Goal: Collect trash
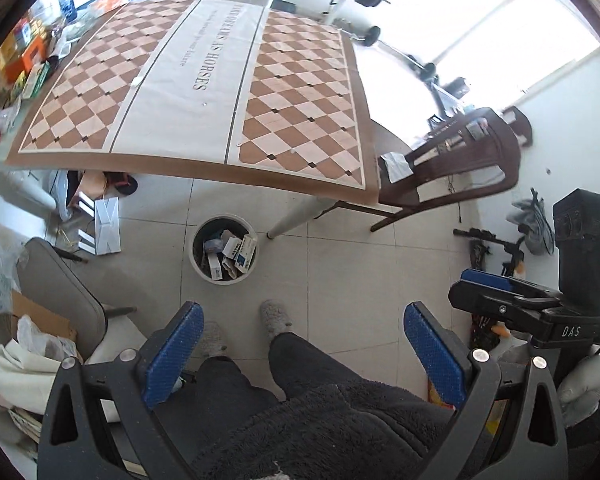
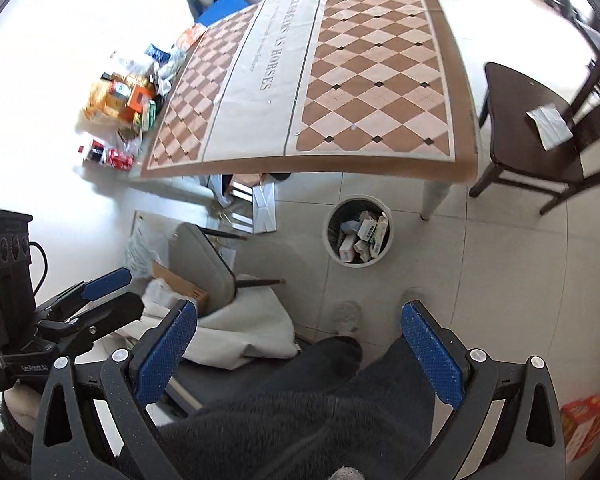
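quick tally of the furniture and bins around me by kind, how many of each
table: 1
dark wooden chair: 1
grey padded chair: 1
white waste bin: 1
total: 4

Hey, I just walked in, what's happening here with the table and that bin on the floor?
A seated person holds a pair of tongs in each hand, and both are open and empty. The left tongs and right tongs hover over the person's lap, pointed toward the white bin on the floor by the table leg. The bin already holds several small cartons. The checkered tablecloth is mostly bare, while boxes and packets sit piled along the table's far left side.
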Available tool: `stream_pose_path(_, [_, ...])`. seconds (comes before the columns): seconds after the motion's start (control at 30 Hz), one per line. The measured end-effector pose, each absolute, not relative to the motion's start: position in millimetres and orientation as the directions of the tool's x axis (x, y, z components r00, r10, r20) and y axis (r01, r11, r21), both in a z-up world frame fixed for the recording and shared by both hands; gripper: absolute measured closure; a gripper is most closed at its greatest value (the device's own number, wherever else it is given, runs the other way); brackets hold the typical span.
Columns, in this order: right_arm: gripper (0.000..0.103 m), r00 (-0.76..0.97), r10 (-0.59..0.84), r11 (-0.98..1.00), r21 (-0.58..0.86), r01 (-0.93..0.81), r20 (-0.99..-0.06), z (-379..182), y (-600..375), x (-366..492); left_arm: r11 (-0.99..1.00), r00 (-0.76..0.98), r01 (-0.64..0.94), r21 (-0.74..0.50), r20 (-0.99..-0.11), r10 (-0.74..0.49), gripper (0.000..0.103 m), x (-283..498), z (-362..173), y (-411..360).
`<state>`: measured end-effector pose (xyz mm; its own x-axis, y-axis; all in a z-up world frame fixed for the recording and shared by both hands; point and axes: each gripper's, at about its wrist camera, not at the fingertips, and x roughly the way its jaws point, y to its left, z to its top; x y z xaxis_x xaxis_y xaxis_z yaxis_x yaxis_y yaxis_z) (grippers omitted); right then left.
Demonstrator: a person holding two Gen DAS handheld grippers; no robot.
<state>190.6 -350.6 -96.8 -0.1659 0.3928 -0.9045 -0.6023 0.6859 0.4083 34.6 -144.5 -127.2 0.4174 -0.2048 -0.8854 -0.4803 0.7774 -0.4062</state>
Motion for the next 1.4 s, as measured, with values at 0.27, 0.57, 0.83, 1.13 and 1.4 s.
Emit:
stream_pose_path(0.27, [0.000,-0.143,0.414,0.711,0.418,-0.565,-0.899,-66,-366,135,0.808,0.411,-0.415,-0.418,-0.879,-0.243,0.001,7,-106,-145])
stream_pose_path(0.57, [0.000,-0.149,0.436,0.702,0.439,-0.561,-0.887,-60,-373,126,0.811,0.443,-0.419,-0.409,-0.871,-0.211,0.000,4,-96,-146])
stream_pose_path(0.83, [0.000,-0.148,0.445,0.689,0.443,-0.573,-0.883,-59,-369,133,0.816,0.442,-0.417,-0.401,-0.874,-0.203,0.000,5,-95,-147])
stream_pose_path(1.13, [0.000,-0.153,0.450,0.687,0.451,-0.570,-0.880,-61,-363,130,0.821,0.444,-0.409,-0.399,-0.873,-0.204,0.000,2,-94,-146])
stream_pose_path(1.4, [0.000,-0.154,0.445,0.687,0.447,-0.573,-0.882,-62,-361,129,0.823,0.442,-0.400,-0.403,-0.872,-0.211,0.000,1,-94,-147])
